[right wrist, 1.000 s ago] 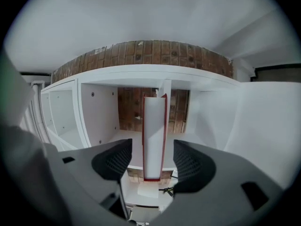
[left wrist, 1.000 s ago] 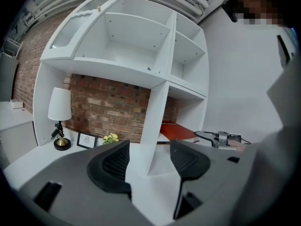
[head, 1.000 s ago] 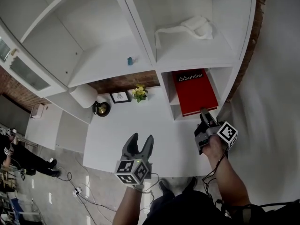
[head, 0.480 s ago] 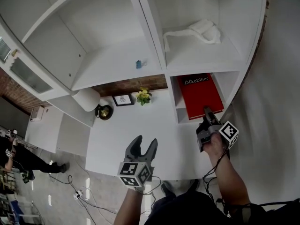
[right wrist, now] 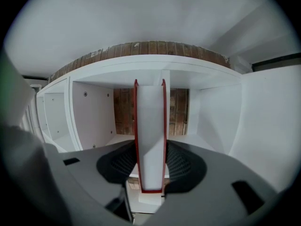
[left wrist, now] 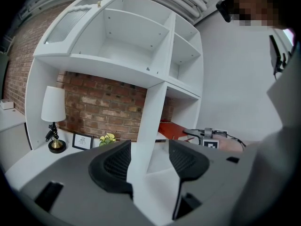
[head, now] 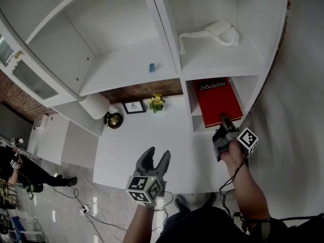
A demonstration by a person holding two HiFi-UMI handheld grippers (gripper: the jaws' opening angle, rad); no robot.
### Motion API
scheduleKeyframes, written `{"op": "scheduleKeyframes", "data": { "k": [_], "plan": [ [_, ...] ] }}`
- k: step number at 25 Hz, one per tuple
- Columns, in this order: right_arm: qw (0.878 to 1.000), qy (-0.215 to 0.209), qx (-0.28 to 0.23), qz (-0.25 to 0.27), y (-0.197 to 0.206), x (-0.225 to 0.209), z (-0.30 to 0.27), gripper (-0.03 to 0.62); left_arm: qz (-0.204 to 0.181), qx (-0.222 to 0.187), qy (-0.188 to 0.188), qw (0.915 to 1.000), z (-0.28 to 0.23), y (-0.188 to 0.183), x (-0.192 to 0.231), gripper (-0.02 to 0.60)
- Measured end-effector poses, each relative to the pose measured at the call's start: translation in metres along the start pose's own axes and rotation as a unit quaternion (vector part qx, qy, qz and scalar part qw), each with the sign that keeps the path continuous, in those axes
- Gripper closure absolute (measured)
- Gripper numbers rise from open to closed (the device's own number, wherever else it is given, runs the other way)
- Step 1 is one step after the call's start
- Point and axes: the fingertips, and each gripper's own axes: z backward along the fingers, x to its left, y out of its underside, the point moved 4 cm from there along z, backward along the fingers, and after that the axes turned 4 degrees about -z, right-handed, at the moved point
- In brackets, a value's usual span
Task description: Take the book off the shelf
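A red book [head: 217, 103] with white lettering lies flat in the low right compartment of the white shelf unit [head: 172, 54]. My right gripper [head: 224, 119] is at its near edge. In the right gripper view the book [right wrist: 150, 135] stands edge-on between the pads, white pages framed by red covers. The jaws of the right gripper [right wrist: 150, 166] are closing and both pads touch the covers. My left gripper [head: 156, 156] hovers over the white counter, jaws wide and closing slightly. Nothing lies between the pads of the left gripper [left wrist: 149, 161].
A white cloth [head: 210, 32] lies on the shelf above the book. On the counter [head: 147, 135] by the brick wall stand a white lamp [head: 93, 105], a small framed picture [head: 133, 107] and yellow flowers [head: 157, 103]. A small blue object [head: 152, 67] sits on the left shelf.
My right gripper has crept forward onto the book's near edge and its jaws have narrowed around it. The left gripper has hardly moved.
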Motion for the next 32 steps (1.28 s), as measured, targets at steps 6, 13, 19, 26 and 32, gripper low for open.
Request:
{"op": "scheduleKeyframes", "data": {
  "k": [6, 13, 19, 26, 32],
  "plan": [
    [1.000, -0.014, 0.004, -0.004, 0.004, 0.004, 0.002, 0.425, 0.002, -0.001, -0.009, 1.0000, 0.015, 0.004, 0.005, 0.342],
    [0.999, -0.041, 0.010, 0.010, 0.011, 0.011, 0.014, 0.426, 0.003, -0.002, -0.004, 1.0000, 0.023, 0.008, 0.005, 0.348],
    [0.998, -0.053, 0.012, 0.020, 0.015, 0.019, 0.040, 0.425, 0.003, 0.005, 0.023, 0.9997, 0.019, 0.012, -0.005, 0.351],
    [0.997, -0.075, 0.023, 0.025, 0.029, 0.021, 0.086, 0.426, -0.002, 0.022, 0.076, 0.9968, -0.002, 0.024, -0.034, 0.353],
    [0.996, -0.080, 0.025, 0.029, 0.043, 0.011, 0.135, 0.426, -0.010, 0.038, 0.121, 0.9919, -0.014, 0.038, -0.058, 0.354]
  ]
}}
